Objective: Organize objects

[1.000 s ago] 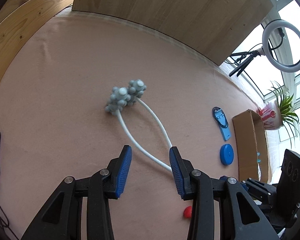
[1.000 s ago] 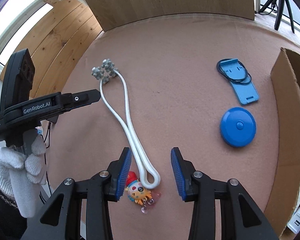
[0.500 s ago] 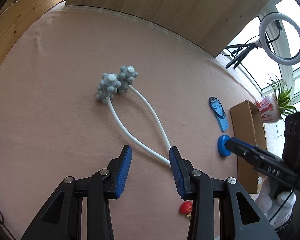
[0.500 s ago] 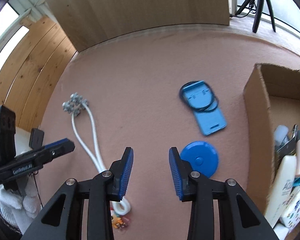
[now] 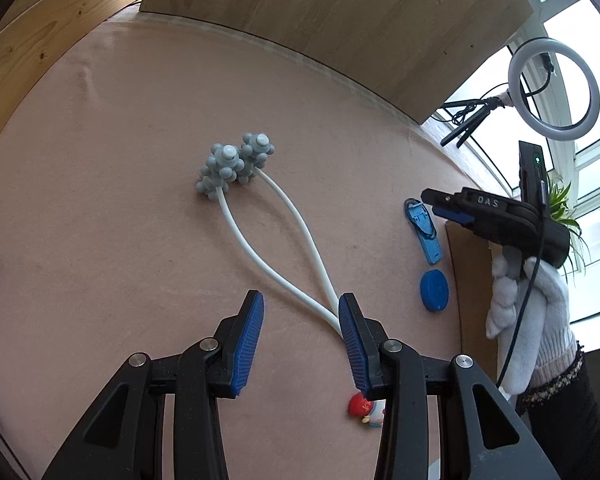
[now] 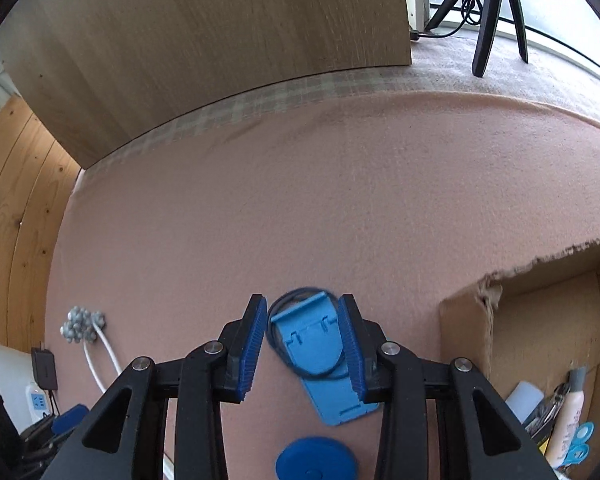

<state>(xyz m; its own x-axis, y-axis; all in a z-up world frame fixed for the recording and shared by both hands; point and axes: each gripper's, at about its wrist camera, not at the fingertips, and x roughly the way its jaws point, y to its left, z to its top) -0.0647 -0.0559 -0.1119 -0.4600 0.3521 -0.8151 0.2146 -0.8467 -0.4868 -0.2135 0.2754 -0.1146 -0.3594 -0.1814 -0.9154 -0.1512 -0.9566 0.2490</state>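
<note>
Right gripper (image 6: 302, 340), with its ribbed blue pads spread wide, has been carried forward since half a second earlier and now straddles the blue plastic phone stand (image 6: 324, 364), one pad on either side; whether the pads touch it cannot be told. Before, the stand lay well ahead of the claw. A thin dark elastic loop (image 6: 278, 354) is seen lying around the stand's upper end. A round blue disc (image 6: 316, 462) of smooth plastic sits just below the stand, at the frame's lower edge. An open cardboard box (image 6: 466, 320) with a torn rim stands to the right, with bottles and blue-handled scissors inside.

Left gripper (image 5: 300, 340) is also spread and holds nothing; it has stayed above the white U-shaped neck massager (image 5: 260, 236), whose two arms end in clusters of knobbly grey balls. The massager's bend runs under the right-hand pad. A small red-capped figurine (image 5: 364, 410) is partly hidden behind that finger.

Everything rests on a pink felt-like table cover (image 5: 100, 160). In the left view, the other gripper's black body is lettered "DAS", and it is held by a hand in a white knitted glove (image 5: 528, 316).
</note>
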